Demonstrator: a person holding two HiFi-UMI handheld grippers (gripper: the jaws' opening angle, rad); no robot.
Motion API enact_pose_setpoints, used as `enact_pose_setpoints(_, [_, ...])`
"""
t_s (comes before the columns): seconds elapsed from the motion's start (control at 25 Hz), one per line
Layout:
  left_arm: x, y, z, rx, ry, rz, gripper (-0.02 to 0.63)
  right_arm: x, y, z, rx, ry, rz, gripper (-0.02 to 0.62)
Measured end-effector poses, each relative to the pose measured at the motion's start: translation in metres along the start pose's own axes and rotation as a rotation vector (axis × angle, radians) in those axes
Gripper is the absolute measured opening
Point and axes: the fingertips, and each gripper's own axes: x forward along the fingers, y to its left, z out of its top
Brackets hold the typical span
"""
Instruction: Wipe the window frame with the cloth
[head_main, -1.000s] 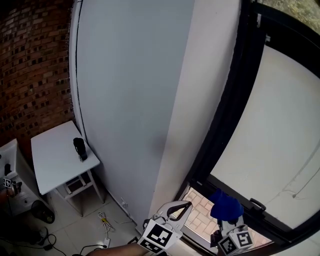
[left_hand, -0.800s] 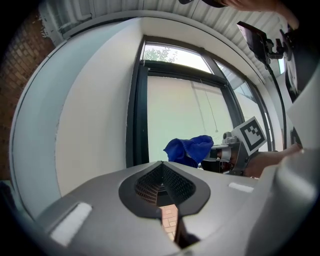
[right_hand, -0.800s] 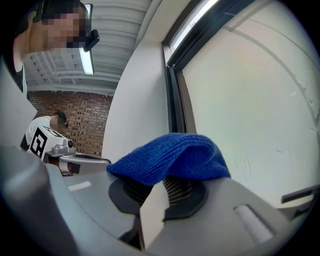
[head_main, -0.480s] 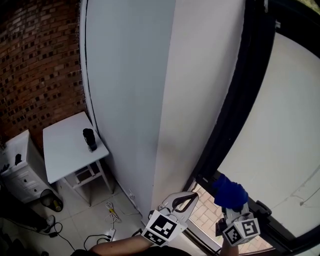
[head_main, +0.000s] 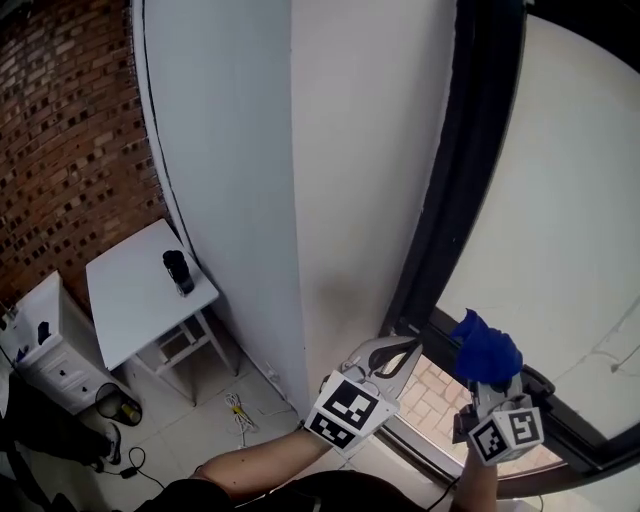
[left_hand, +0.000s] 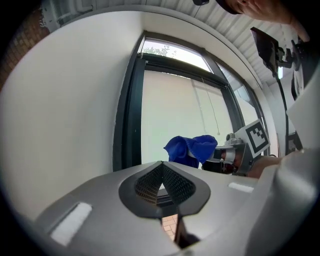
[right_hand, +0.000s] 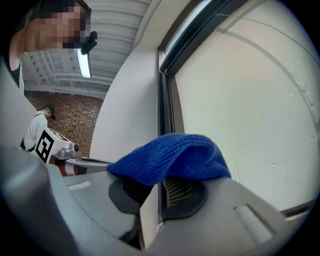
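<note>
The black window frame (head_main: 468, 180) runs up the right of the head view, and its bottom rail (head_main: 565, 425) crosses the lower right corner. My right gripper (head_main: 488, 378) is shut on a blue cloth (head_main: 484, 348), held just above that rail near the corner. In the right gripper view the cloth (right_hand: 170, 157) drapes over the pads, with the frame's upright (right_hand: 164, 100) straight ahead. My left gripper (head_main: 402, 352) hangs shut and empty to the left of the cloth, in front of the white wall. The left gripper view shows the cloth (left_hand: 192, 149) against the pale pane.
A white wall pillar (head_main: 340, 180) borders the frame on the left. A small white table (head_main: 130, 310) with a black cylinder (head_main: 178, 272) stands by the brick wall (head_main: 60, 150). Cables (head_main: 240, 410) lie on the tiled floor. A person (right_hand: 37, 125) stands far off.
The head view has swung. Both grippers sit higher in the picture, and the cloth has moved up and right along the bottom rail. Neither gripper's hold has changed.
</note>
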Motion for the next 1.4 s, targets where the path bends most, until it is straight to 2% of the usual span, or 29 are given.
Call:
enact_pose_setpoints(0.36, [0.039,0.007,0.025,-0.014,-0.029,-0.079,-0.009,-0.001,-0.020,0.008,0.004,-0.017,-0.070,0.054])
enact_pose_setpoints(0.84, [0.041,0.026,0.012,-0.038,0.019,0.033,-0.009,0.026,-0.018,0.003,0.017,0.019,0.022,0.054])
enact_pose_setpoints(1.12, [0.043,0.043,0.006,-0.053,0.047,0.143,-0.009,0.057,-0.011,0.015,0.002,-0.003,0.106,0.054])
enact_pose_setpoints(1.4, [0.052,0.056,0.001,-0.054,0.067,0.142,-0.009,0.081,-0.008,0.015,-0.012,0.010,0.094,0.054])
